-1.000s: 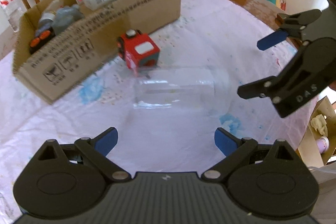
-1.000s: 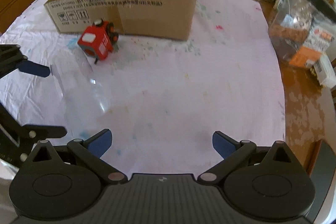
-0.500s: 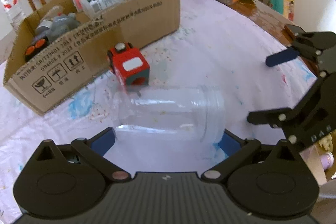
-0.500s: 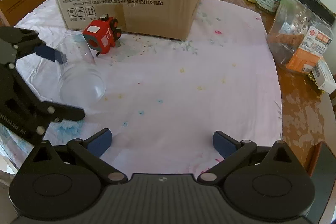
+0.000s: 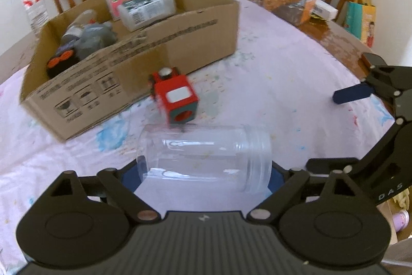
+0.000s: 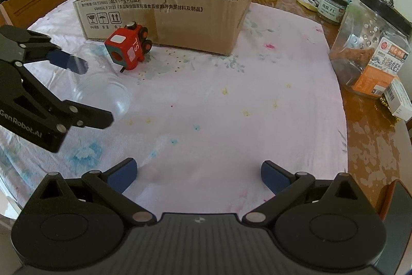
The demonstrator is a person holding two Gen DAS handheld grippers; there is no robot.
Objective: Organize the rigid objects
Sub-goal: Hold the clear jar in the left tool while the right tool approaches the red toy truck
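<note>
A clear plastic jar (image 5: 203, 156) lies on its side across my left gripper (image 5: 202, 177). The jaws are closing, and the blue pads sit against the jar's base and its mouth. The right wrist view shows the same jar (image 6: 108, 92) between the left gripper (image 6: 95, 92) fingers. A red cube toy with wheels (image 5: 177, 99) stands just beyond the jar, in front of the cardboard box (image 5: 144, 61). My right gripper (image 6: 198, 177) is open over the pink cloth with nothing between its fingers; it is apart from the jar, to the right.
The box (image 6: 193, 17) holds bottles, a grey toy and a pink pack. A large black-lidded jar (image 6: 373, 43), small jars and a carton crowd the table's right side. A water bottle (image 5: 33, 4) and wooden chairs stand behind. The cloth ends at the bare table rim (image 6: 365, 146).
A second ago the jar lay ahead of my left gripper; now it sits between the jaws, which have come in on its ends. The right gripper stays open.
</note>
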